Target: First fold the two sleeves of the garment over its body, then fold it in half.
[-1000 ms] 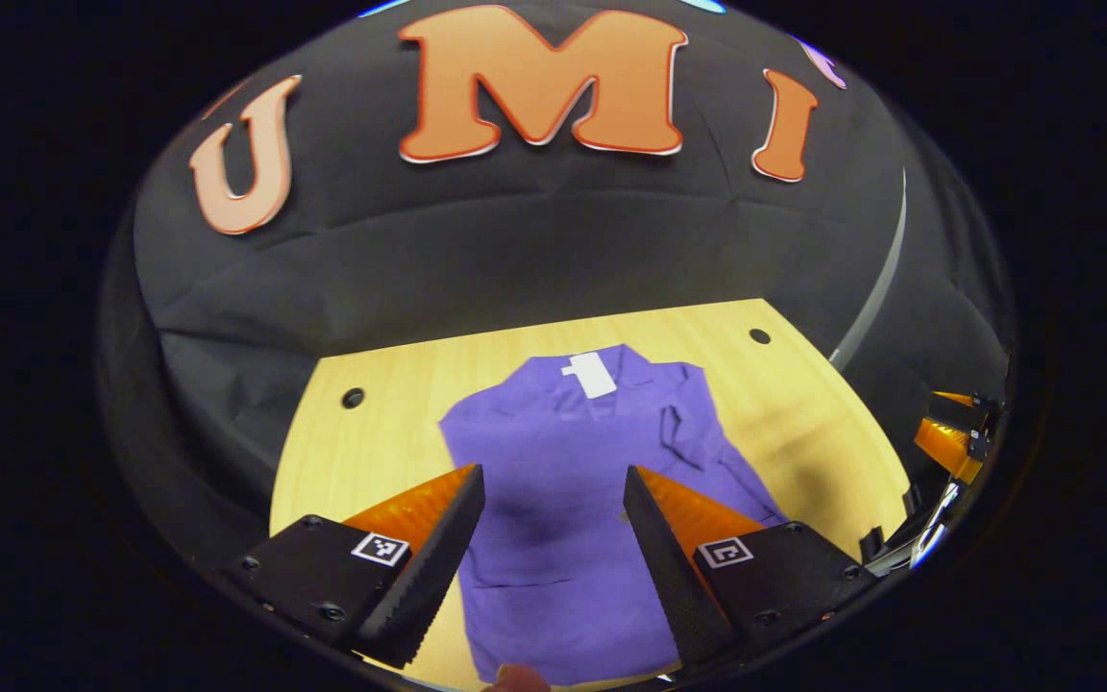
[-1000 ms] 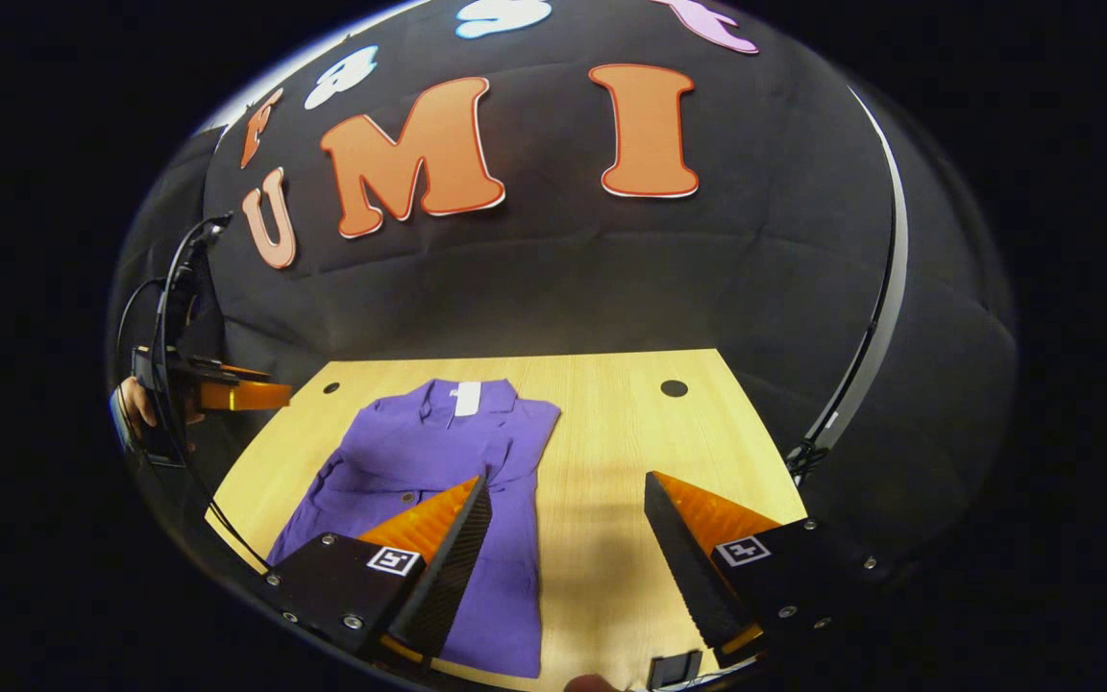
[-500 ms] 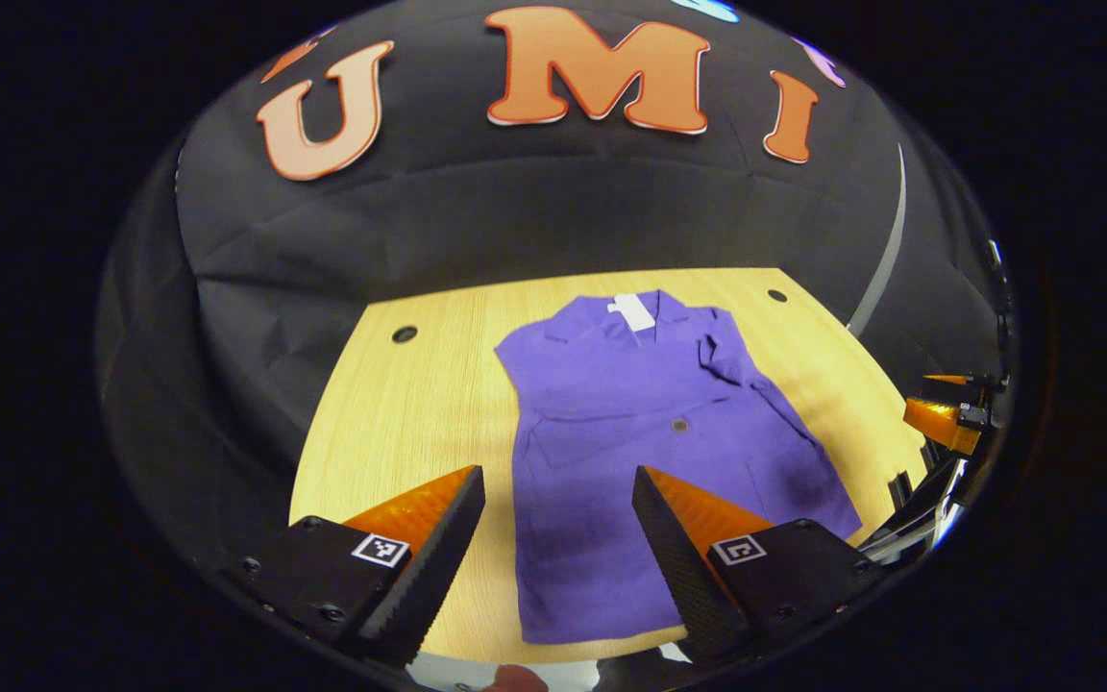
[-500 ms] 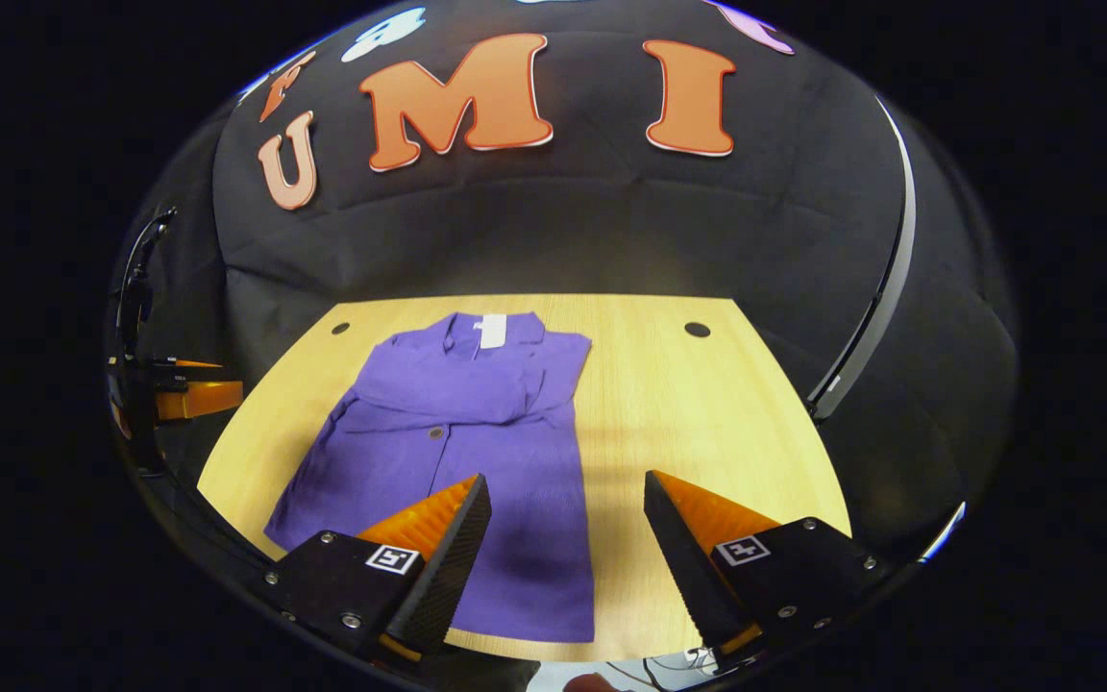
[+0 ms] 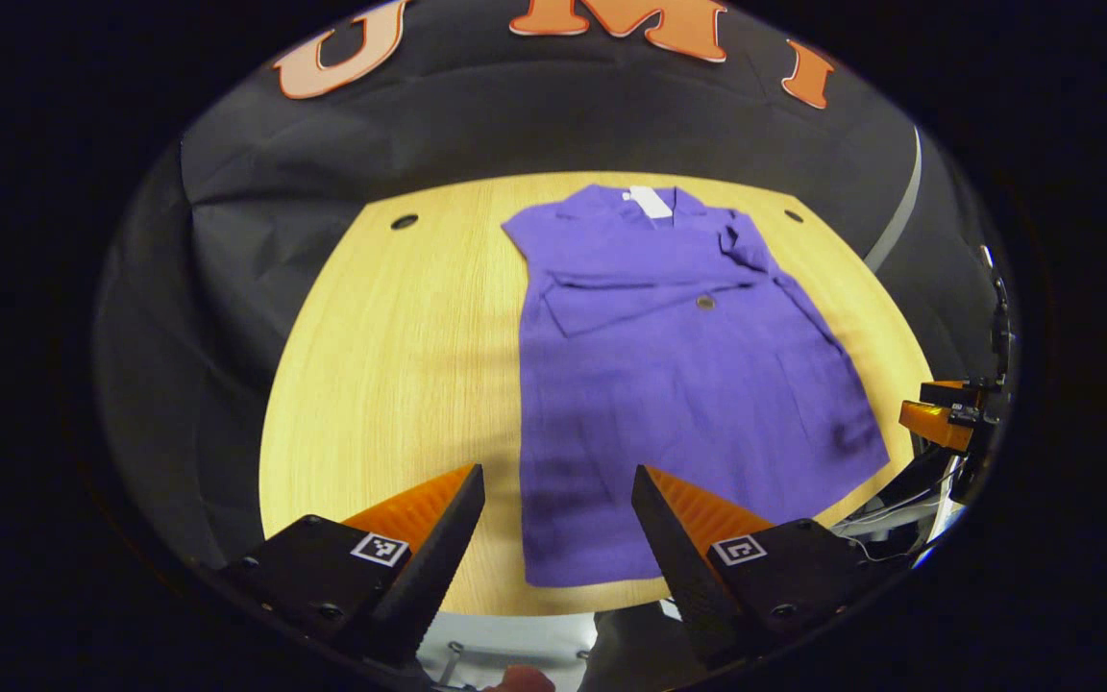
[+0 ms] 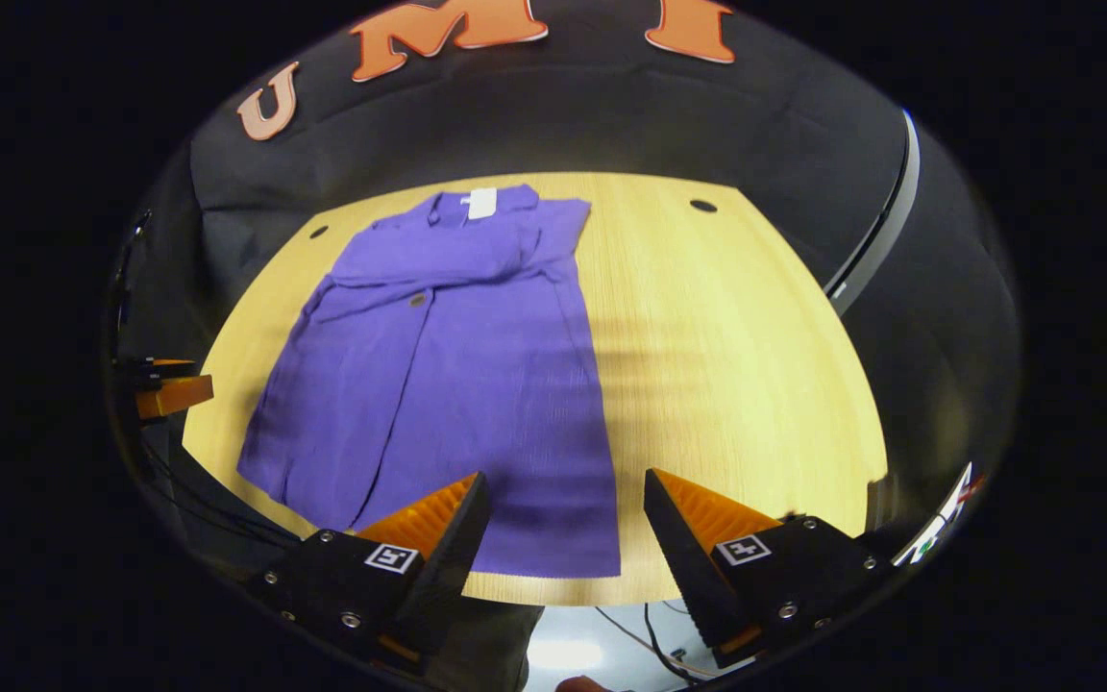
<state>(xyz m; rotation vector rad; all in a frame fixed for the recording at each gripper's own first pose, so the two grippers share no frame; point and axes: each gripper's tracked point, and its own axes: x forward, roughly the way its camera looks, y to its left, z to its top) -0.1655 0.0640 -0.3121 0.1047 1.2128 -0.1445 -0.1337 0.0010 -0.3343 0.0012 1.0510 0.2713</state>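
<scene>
A purple garment [image 5: 678, 384] lies flat on the wooden table [image 5: 390, 365], collar and white label [image 5: 651, 202] at the far end, both sleeves lying folded across its chest. In the right gripper view the same garment [image 6: 457, 365] spreads over the table's left half. My left gripper [image 5: 558, 509] hovers open above the hem's near left corner, holding nothing. My right gripper [image 6: 568, 514] hovers open above the hem's near right corner, also holding nothing. The other gripper's fingers [image 5: 938, 423] peek in at the right edge of the left gripper view, and likewise at the left edge [image 6: 174, 394] of the right gripper view.
The table [image 6: 736, 365] has small round holes [image 5: 405, 221] [image 6: 703, 205] near its far corners. Black cloth walls close in behind and beside it. Cables [image 6: 640, 625] hang below the table's near edge. Bare wood runs beside the garment on either side.
Both grippers have pulled back toward the near edge and risen, tilting down, so the whole garment and its hem now show. Both stay open; the garment has not moved.
</scene>
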